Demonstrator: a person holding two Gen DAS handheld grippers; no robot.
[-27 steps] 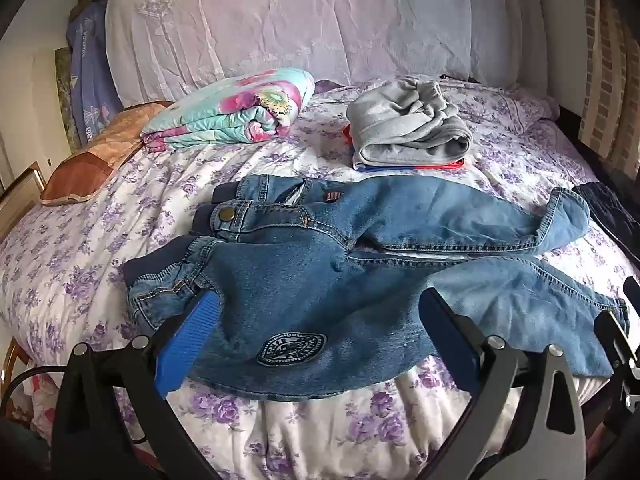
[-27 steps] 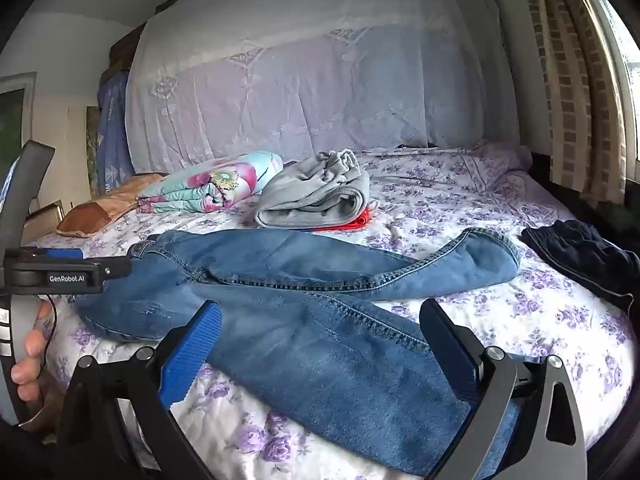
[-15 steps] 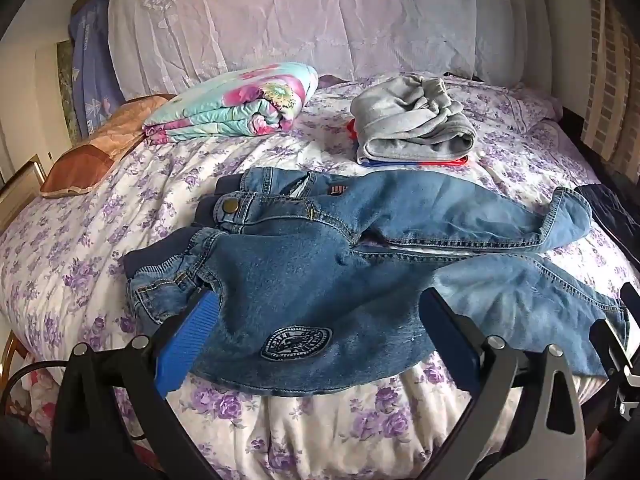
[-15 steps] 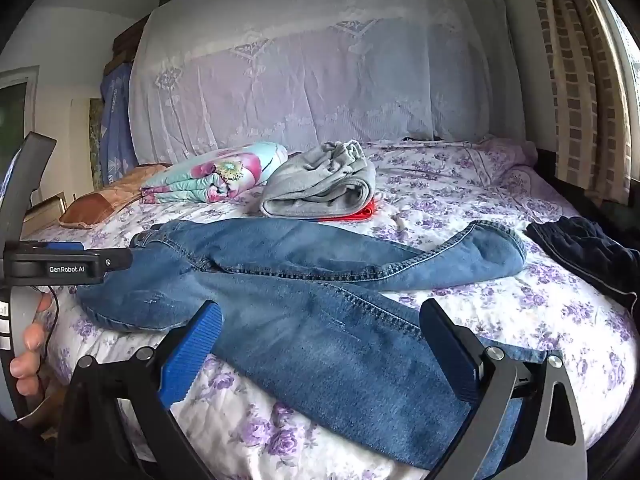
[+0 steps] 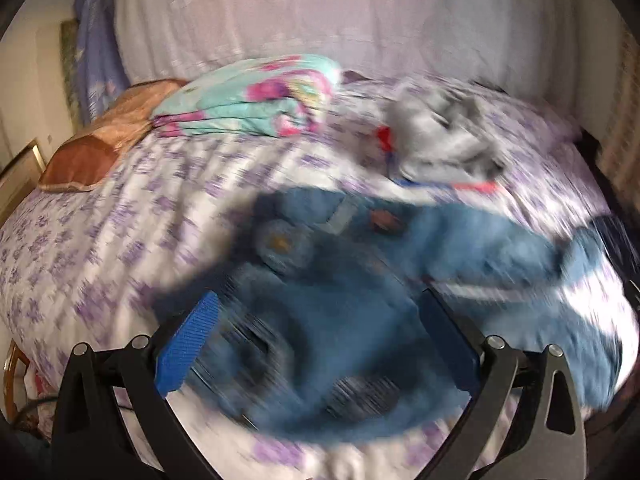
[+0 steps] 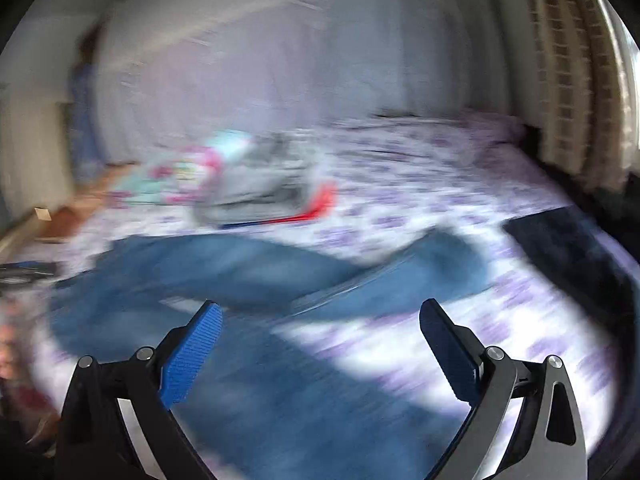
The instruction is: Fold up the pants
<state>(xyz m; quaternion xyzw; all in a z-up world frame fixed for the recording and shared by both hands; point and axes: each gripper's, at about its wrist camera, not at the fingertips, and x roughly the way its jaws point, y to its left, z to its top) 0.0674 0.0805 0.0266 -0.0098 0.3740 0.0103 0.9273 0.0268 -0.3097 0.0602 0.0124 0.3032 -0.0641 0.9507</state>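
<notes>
Showing only leftward: jeans (image 5: 340, 312) waist button; rightward: dark garment (image 6: 576, 248)

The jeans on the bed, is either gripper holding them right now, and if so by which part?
Nothing is held. Both the left gripper and right gripper are open above the jeans, with no denim between the fingers.

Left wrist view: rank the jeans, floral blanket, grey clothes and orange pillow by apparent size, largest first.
1. Jeans, by far, though nearest the camera.
2. Floral blanket.
3. Grey clothes and orange pillow look alike; blur and distance prevent ranking them.
</notes>
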